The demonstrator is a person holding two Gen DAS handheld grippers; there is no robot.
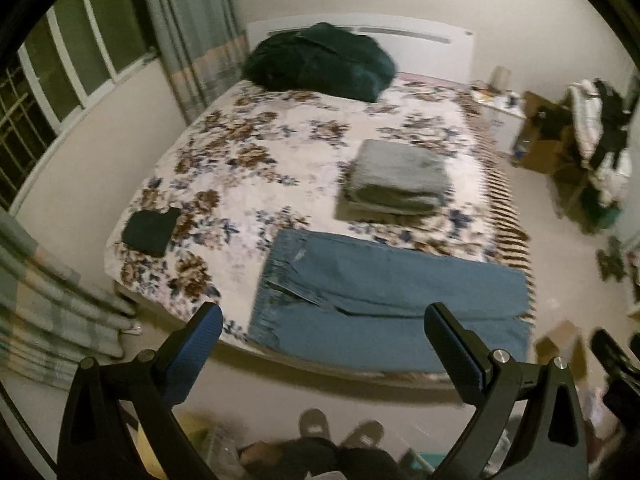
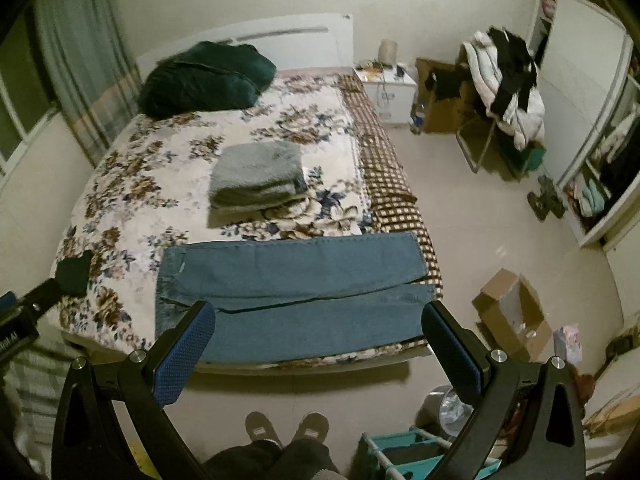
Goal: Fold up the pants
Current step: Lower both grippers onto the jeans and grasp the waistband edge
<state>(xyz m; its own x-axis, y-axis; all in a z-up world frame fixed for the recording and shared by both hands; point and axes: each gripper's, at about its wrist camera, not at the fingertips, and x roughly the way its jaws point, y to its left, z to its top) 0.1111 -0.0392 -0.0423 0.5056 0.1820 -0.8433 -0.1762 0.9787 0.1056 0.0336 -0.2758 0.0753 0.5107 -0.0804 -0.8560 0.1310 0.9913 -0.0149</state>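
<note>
Blue pants (image 2: 292, 292) lie across the bed's (image 2: 120, 168) near edge, below a grey folded stack (image 2: 256, 178); both grippers' (image 1: 322, 320) (image 2: 318, 318) fingers are apart, empty.

One jeans (image 2: 292, 280), two grippers (image 1: 324, 320) (image 2: 320, 320), one bed (image 2: 160, 184).

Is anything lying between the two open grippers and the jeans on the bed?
Nothing visible. The jeans lie flat along the bed's near edge, straight ahead of the right gripper and left gripper. The grey folded stack sits beyond them.
</note>
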